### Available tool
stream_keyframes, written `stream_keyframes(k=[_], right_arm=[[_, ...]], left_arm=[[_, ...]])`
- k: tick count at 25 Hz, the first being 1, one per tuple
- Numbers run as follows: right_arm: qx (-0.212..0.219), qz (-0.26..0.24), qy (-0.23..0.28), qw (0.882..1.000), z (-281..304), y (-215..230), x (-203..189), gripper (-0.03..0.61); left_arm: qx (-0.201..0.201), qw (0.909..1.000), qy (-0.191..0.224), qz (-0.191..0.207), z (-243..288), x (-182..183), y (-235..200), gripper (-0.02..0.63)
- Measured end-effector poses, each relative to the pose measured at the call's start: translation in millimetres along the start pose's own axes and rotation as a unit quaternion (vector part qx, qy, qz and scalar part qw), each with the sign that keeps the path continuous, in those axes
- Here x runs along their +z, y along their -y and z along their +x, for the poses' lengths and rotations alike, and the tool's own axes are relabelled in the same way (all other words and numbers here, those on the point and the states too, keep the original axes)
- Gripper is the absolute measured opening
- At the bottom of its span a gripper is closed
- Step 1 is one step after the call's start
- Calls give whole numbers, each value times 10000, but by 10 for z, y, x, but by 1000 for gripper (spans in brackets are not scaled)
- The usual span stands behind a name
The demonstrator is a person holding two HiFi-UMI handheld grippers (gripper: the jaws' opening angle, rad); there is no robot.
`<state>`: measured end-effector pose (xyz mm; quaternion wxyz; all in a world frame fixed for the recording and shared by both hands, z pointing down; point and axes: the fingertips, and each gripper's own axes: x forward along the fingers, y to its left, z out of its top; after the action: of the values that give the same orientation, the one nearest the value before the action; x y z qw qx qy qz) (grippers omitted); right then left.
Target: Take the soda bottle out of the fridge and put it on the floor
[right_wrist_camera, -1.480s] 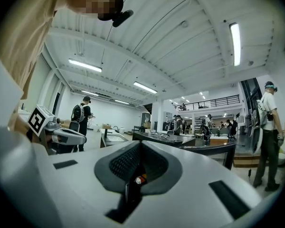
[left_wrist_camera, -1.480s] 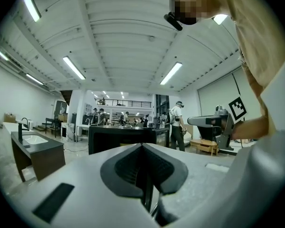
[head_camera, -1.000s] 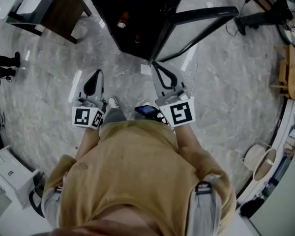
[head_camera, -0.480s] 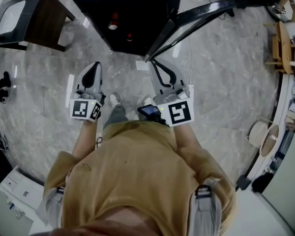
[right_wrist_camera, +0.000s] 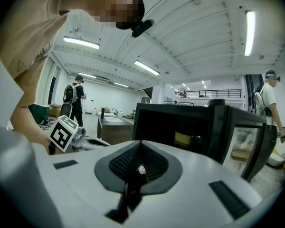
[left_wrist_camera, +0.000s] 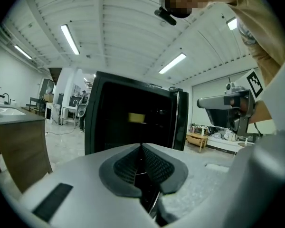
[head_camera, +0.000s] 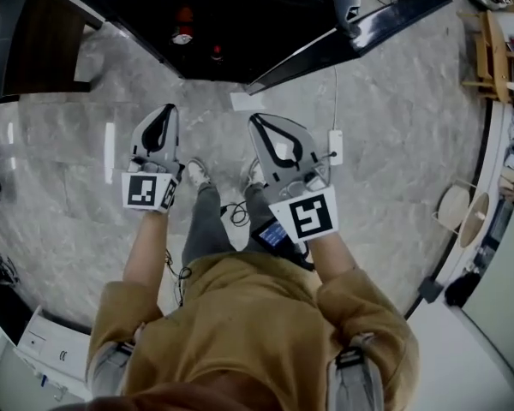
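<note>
A black fridge (head_camera: 214,20) stands on the marble floor with its door (head_camera: 360,32) swung open to the right. Two red-topped bottles (head_camera: 182,17) show in its dark inside; I cannot tell which is the soda bottle. My left gripper (head_camera: 164,110) is shut and empty, a short way in front of the fridge's opening. My right gripper (head_camera: 255,118) is also shut with nothing in it, near the door's hinge corner. The left gripper view has the shut left gripper (left_wrist_camera: 142,145) facing the open fridge (left_wrist_camera: 133,122). The shut right gripper (right_wrist_camera: 141,142) points at the fridge (right_wrist_camera: 180,127) too.
A dark wooden cabinet (head_camera: 26,41) stands left of the fridge. A white power strip (head_camera: 335,146) with its cable lies on the floor right of my right gripper. Wooden furniture (head_camera: 493,58) lines the right wall. Two people (right_wrist_camera: 75,103) stand in the background.
Both grippers have sunk and come nearer to the fridge, which now fills the top of the head view. The person's body has bent lower. Both stay shut.
</note>
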<state>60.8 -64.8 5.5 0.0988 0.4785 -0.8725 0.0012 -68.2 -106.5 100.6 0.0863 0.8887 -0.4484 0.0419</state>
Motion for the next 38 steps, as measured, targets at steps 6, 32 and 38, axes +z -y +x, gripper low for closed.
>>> stream_keyframes(k=[6,32,38], right_arm=[[233,190,-262,9992,231,-110,-721,0],[1069,-187,-300,9936,939,-297,-3158,0],[1130,-411,-209,9925,1008,-261,-3670,0]], left_arm=[[-267,9990,-342,-56,354,-709,-40,11],[-340,9974,-493,412,1677,-3152,-255,129],[-313,9968,-417,609,1938,-3533,-361,146]])
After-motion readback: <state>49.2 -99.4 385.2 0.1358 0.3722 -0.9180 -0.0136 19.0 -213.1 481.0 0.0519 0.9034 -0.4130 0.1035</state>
